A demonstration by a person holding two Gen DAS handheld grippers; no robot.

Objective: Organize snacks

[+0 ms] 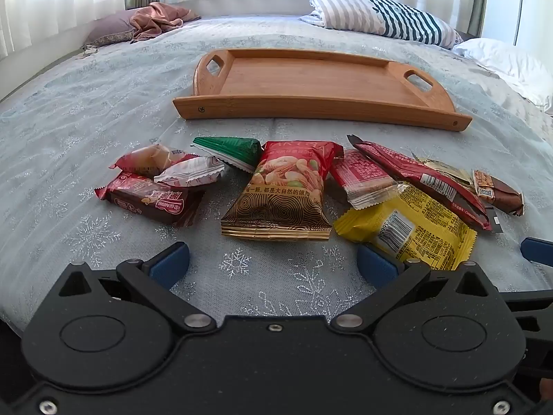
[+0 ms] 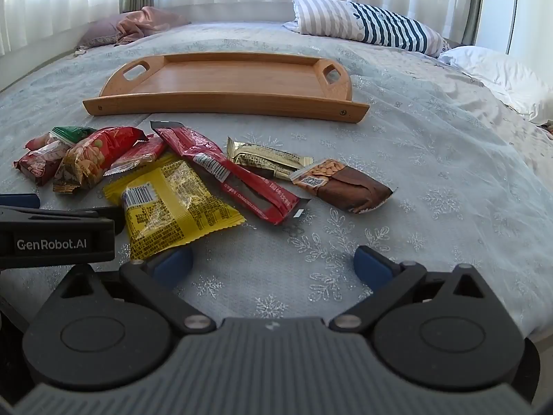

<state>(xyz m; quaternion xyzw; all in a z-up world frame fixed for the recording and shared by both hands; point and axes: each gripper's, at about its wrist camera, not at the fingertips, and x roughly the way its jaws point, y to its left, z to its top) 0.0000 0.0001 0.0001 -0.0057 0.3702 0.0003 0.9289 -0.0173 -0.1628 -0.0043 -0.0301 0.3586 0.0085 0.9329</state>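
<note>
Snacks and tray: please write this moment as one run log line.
stage: start | snacks: loose on bed | wooden tray: empty | left hand-held gripper: open | right hand-held gripper: open

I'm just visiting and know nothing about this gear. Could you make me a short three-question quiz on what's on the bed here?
1. True or false: the wooden tray already holds snacks.
2. Which packet lies nearest the left gripper? A) yellow packet B) green packet C) brown bar
3. Fill in: both the left gripper and the right gripper have their jaws ____.

Key
1. False: the tray is bare, and every snack lies on the bedspread in front of it.
2. A: it lies against one blue fingertip.
3. Open, with nothing between them.
</note>
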